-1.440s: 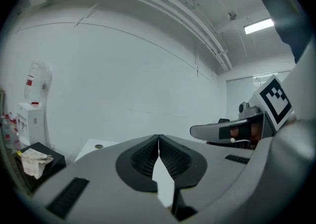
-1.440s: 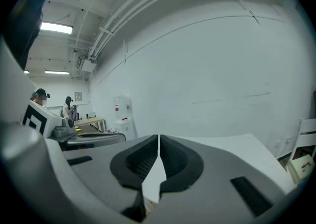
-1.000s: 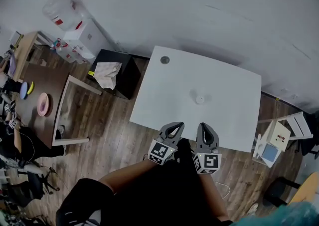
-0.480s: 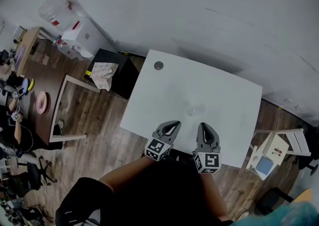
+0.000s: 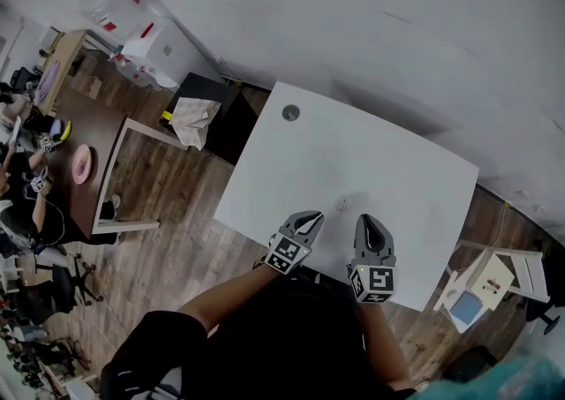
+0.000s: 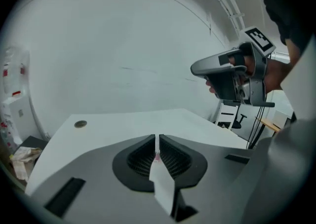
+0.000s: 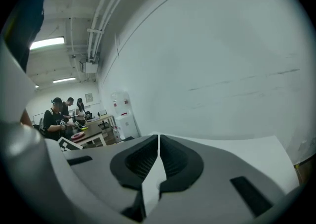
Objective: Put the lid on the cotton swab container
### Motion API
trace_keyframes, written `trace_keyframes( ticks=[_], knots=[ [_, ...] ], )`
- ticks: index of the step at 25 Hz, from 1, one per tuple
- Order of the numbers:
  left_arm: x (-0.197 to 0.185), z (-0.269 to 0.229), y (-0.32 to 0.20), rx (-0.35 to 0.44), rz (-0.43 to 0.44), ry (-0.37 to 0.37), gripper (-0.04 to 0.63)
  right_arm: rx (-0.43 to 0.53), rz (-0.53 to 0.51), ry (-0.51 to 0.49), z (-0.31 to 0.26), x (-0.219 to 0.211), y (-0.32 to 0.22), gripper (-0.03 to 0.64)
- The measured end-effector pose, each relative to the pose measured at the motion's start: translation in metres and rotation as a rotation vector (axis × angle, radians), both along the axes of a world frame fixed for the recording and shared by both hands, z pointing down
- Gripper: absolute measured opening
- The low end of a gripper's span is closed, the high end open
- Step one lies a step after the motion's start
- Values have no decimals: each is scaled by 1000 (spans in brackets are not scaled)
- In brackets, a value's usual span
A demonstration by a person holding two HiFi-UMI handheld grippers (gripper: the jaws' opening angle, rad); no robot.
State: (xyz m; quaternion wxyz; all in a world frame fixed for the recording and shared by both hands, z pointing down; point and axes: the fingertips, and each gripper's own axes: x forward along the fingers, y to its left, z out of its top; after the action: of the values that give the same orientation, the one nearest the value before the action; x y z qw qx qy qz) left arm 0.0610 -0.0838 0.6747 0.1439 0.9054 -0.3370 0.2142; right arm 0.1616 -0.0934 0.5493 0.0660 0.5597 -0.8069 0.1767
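Note:
In the head view a small pale round thing, probably the cotton swab container [image 5: 342,204], stands on the white table [image 5: 380,151] near its front edge; it is too small to make out a lid. My left gripper [image 5: 308,217] and right gripper [image 5: 370,222] hover side by side over the front edge, with the container just beyond and between them. Both are shut on nothing: the left gripper [image 6: 156,140] and right gripper [image 7: 158,141] each show their jaws pressed together. The container is hidden in both gripper views. The right gripper [image 6: 197,69] hangs above the table's right side in the left gripper view.
A round grey grommet [image 5: 290,112] sits in the table's far left corner. Left of the table stand a black cabinet with a cloth on it [image 5: 196,120], a water dispenser [image 5: 132,18] and a brown desk with people [image 5: 53,169]. A white chair [image 5: 481,288] stands at the right.
Both grippers have moved forward and down, from the floor side of the table's front edge to over it. The container now lies closer to their tips. Both stay shut.

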Motion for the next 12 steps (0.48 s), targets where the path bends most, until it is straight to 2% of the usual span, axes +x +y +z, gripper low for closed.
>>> trace_keyframes(
  ticks=[6, 9, 12],
  knots=[
    [16, 34, 1, 25, 169, -66, 19, 8, -44, -18, -2, -1, -5, 35],
    [21, 57, 0, -29, 212, -70, 96, -4, -41, 5, 5, 5, -5, 35],
    [32, 66, 0, -27, 276, -98, 118, -33, -26, -37, 15, 12, -4, 35]
  ],
)
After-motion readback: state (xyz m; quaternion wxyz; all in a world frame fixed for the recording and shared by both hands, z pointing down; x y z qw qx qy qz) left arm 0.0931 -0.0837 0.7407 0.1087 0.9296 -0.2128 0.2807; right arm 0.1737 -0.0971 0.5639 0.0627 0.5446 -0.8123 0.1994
